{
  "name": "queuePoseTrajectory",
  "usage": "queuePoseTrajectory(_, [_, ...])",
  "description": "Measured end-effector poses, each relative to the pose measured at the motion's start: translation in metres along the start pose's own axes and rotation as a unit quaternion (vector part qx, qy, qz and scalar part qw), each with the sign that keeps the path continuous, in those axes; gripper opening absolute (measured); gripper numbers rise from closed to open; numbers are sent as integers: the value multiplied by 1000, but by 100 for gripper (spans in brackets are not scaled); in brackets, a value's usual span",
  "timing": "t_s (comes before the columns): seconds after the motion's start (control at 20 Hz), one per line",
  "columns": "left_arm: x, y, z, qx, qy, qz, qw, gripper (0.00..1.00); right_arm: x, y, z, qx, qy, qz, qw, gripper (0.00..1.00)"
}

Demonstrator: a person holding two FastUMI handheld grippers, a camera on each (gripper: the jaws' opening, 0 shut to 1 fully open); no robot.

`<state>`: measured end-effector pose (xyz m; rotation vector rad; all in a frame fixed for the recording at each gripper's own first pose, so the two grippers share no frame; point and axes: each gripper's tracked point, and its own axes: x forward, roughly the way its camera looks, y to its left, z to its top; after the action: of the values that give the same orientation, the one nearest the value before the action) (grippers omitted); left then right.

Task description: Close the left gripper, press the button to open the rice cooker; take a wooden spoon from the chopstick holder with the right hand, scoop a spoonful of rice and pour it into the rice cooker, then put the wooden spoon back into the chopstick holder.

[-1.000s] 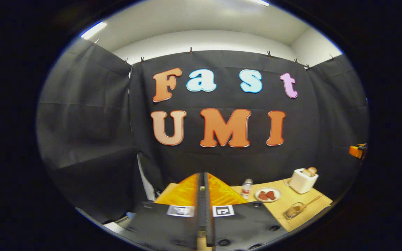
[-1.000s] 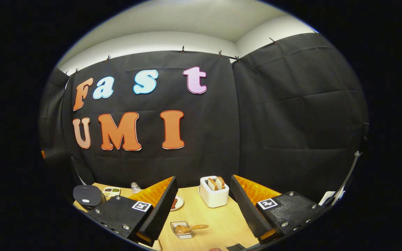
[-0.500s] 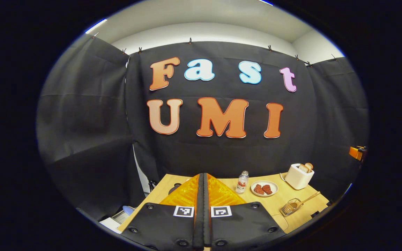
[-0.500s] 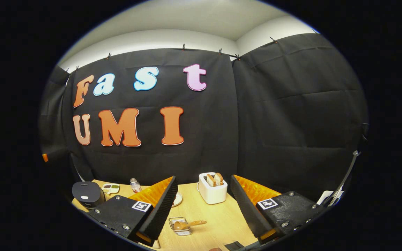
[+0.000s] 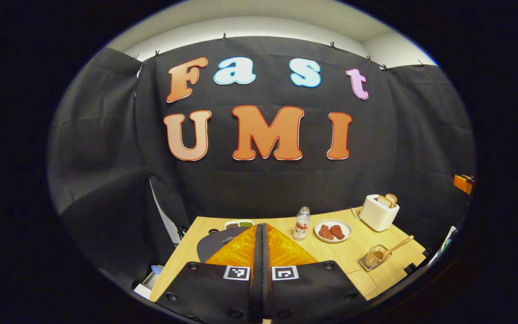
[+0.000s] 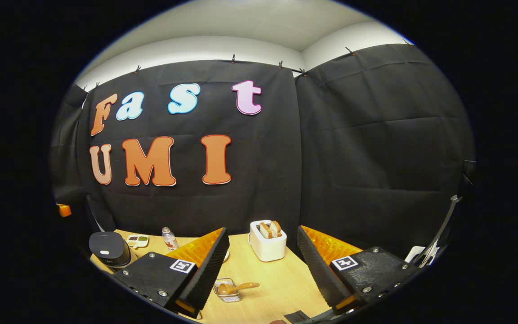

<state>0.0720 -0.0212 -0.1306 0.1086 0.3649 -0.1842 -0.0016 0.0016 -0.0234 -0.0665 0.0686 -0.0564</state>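
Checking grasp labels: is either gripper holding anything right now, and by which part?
Nothing is held. The left gripper is shut on nothing; the right gripper is open, the wooden spoon untouched.

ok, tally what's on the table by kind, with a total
rice cooker: 1
toaster: 1
bottle: 1
plate of food: 1
two-part dish: 1
chopstick holder: 1
wooden spoon: 1
Total: 7

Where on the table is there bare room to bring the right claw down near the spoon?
Bare wood lies between the toaster and the wire holder with the wooden spoon, and right of both toward the table edge. It is crowded at the back left: rice cooker, small dish, bottle, plate.
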Motion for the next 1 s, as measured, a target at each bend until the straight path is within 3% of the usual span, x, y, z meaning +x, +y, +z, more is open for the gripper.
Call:
queuePoseTrajectory(0.4, [62,-11,-96,-8,101,-18,995,7,0,-19,-7,-6,7,-27,1000,95])
queuePoseTrajectory(0.5, [69,-12,-118,-28,126,-23,991,1,0,-21,-11,-5,11,-32,999,95])
queuePoseTrajectory(0.65, [78,-13,-137,-44,150,-30,987,4,-2,-22,-15,-2,19,-32,999,95])
queuePoseTrajectory(1.0, [96,-2,-170,-32,199,-19,979,4,-2,-20,-23,-5,28,-32,999,95])
